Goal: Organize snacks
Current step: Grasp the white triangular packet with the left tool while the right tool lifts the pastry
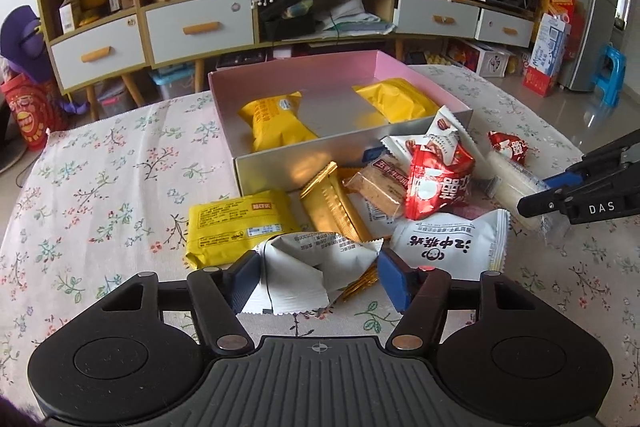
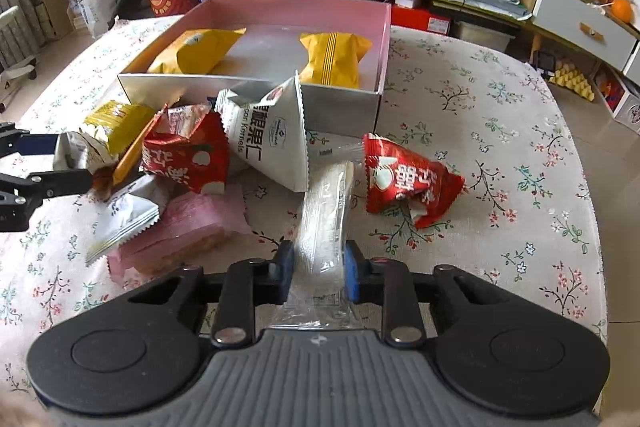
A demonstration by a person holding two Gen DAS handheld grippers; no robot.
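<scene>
An open pink-lined box on the flowered table holds two yellow snack packs. In front of it lies a pile of snacks. My left gripper has its jaws around a crumpled white wrapper at the near edge of the pile; the pads touch its sides. My right gripper is shut on a clear long packet of white crackers; it also shows in the left wrist view. A red packet lies just right of it.
The pile holds a flat yellow pack, a gold bar, a red packet, a white packet, a pink wrapped cake and a white nut pouch. A sideboard stands behind the table.
</scene>
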